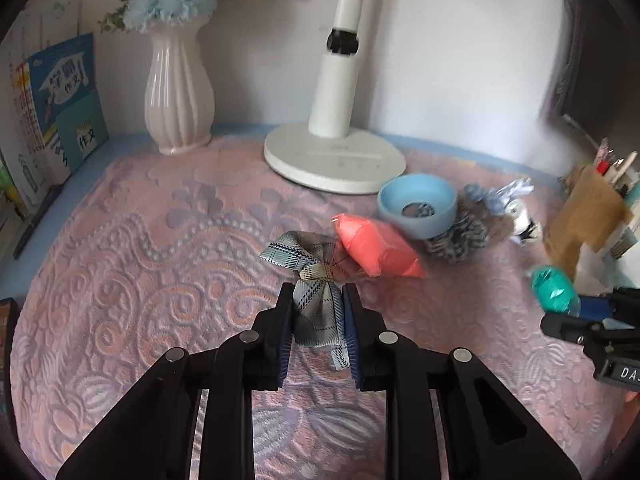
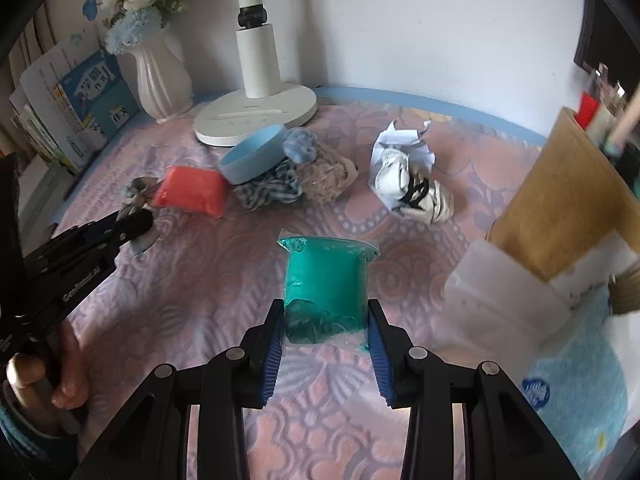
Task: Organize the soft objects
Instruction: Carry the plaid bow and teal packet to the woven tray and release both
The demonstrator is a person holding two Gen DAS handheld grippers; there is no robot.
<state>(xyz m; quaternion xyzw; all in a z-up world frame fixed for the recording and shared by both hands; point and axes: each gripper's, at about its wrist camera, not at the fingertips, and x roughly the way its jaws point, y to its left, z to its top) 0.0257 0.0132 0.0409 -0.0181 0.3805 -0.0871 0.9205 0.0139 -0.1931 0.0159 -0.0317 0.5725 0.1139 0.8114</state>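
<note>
My left gripper (image 1: 318, 300) is shut on the near loop of a blue plaid fabric bow (image 1: 312, 276) that lies on the pink patterned cloth (image 1: 160, 280). Beside the bow rests a red clay pack (image 1: 376, 248). My right gripper (image 2: 326, 316) is shut on a teal clay pack (image 2: 326, 280) in clear wrap, its pads pressing both sides. In the right wrist view the left gripper (image 2: 134, 220) shows at left with the bow (image 2: 138, 192) and the red pack (image 2: 192, 190). In the left wrist view the teal pack (image 1: 554, 288) shows at far right in the right gripper (image 1: 592, 308).
A tilted blue bowl (image 2: 252, 156) leans on knitted scrunchies (image 2: 280, 188). Crumpled paper with a white sock (image 2: 408, 176) lies further right. A lamp base (image 2: 256, 116), white vase (image 2: 160, 76) and books (image 2: 80, 96) stand at the back. A brown box (image 2: 560, 204) and white sheet (image 2: 508, 304) are at right.
</note>
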